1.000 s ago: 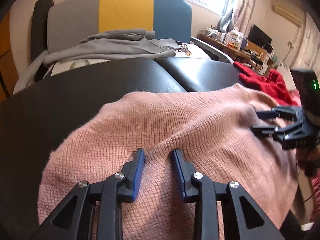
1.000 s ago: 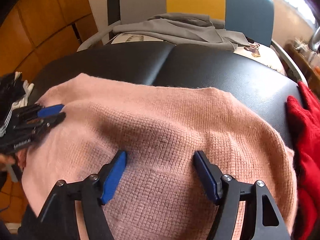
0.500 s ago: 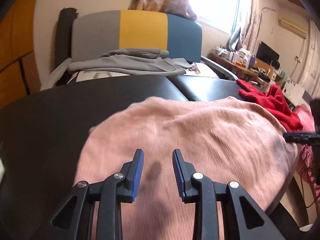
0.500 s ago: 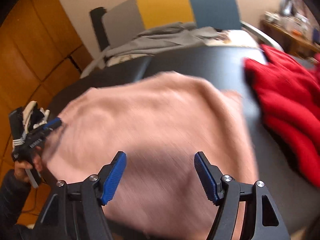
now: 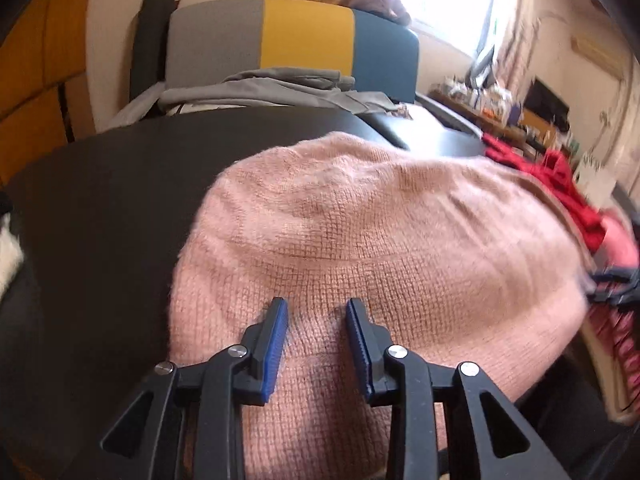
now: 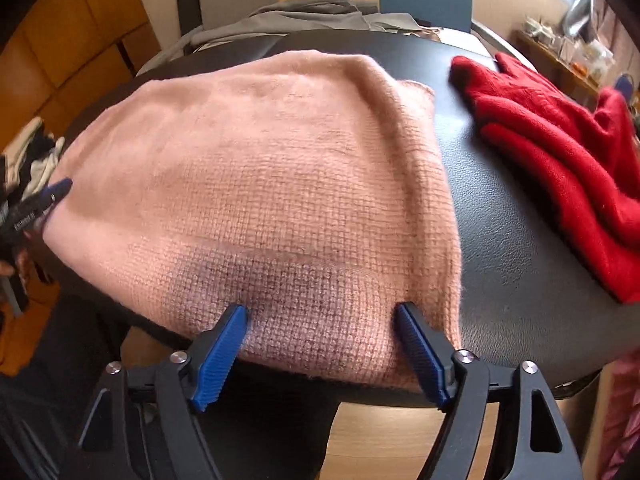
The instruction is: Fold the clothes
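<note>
A pink knit sweater (image 5: 380, 232) lies spread on the black table (image 5: 100, 220), its near hem at the table's front edge. My left gripper (image 5: 316, 302) hovers over the sweater's near left part, open by a narrow gap, with nothing pinched. In the right wrist view the sweater (image 6: 260, 152) shows a raised fold along its right side. My right gripper (image 6: 320, 307) stands over the near right hem, its jaws opening wide, the pads clear of the knit. The left gripper (image 6: 40, 204) shows at the sweater's left edge, and the right gripper (image 5: 612, 284) at its right edge.
A red garment (image 6: 552, 132) lies crumpled on the table (image 6: 512, 260) to the right of the sweater. Behind the table stands a grey, yellow and blue chair (image 5: 304, 36) with a grey garment (image 5: 272, 88) draped on its seat. Cluttered shelves fill the far right.
Both grippers have slid apart across the sweater, the left toward its left side, the right toward its near right corner. The right jaws have spread wider. The sweater stays flat.
</note>
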`<state>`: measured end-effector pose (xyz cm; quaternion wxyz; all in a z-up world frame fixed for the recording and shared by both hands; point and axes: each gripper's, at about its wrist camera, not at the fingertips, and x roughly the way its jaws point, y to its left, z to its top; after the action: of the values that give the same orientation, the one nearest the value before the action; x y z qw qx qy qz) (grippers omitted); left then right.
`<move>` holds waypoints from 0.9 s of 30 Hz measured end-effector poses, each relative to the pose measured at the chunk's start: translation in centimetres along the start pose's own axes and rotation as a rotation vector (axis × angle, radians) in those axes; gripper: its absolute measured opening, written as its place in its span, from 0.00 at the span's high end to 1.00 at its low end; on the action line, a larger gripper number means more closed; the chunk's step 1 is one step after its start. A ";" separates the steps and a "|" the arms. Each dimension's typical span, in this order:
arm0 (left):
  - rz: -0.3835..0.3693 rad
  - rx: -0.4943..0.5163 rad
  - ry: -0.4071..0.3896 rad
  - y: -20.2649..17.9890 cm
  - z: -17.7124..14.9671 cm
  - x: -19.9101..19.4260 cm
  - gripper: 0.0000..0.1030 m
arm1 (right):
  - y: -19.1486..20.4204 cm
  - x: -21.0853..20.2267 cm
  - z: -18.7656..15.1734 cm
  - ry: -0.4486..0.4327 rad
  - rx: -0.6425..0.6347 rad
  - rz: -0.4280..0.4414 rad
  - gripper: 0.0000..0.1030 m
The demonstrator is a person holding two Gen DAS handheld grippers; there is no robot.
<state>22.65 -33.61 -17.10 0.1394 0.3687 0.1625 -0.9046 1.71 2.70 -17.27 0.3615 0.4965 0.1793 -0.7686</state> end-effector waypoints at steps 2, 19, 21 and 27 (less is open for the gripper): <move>-0.020 -0.075 -0.010 1.0 -0.2 -0.9 0.69 | 0.3 -0.1 0.3 0.014 0.002 -0.010 0.18; 0.075 -0.107 0.042 3.0 0.3 -0.4 0.69 | 4.2 2.7 10.3 -0.048 0.001 -0.040 0.18; 0.061 -0.146 0.050 3.7 -1.3 0.2 0.68 | 3.4 3.1 9.6 -0.059 0.021 -0.027 0.13; 0.042 -0.166 0.015 3.7 -1.0 -0.3 0.68 | 4.4 3.9 9.5 -0.087 -0.006 -0.050 0.00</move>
<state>24.80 -36.58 -18.28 0.1873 0.3658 0.2300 -0.8821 -2.08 -7.75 -16.18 0.3510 0.4569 0.1781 -0.7977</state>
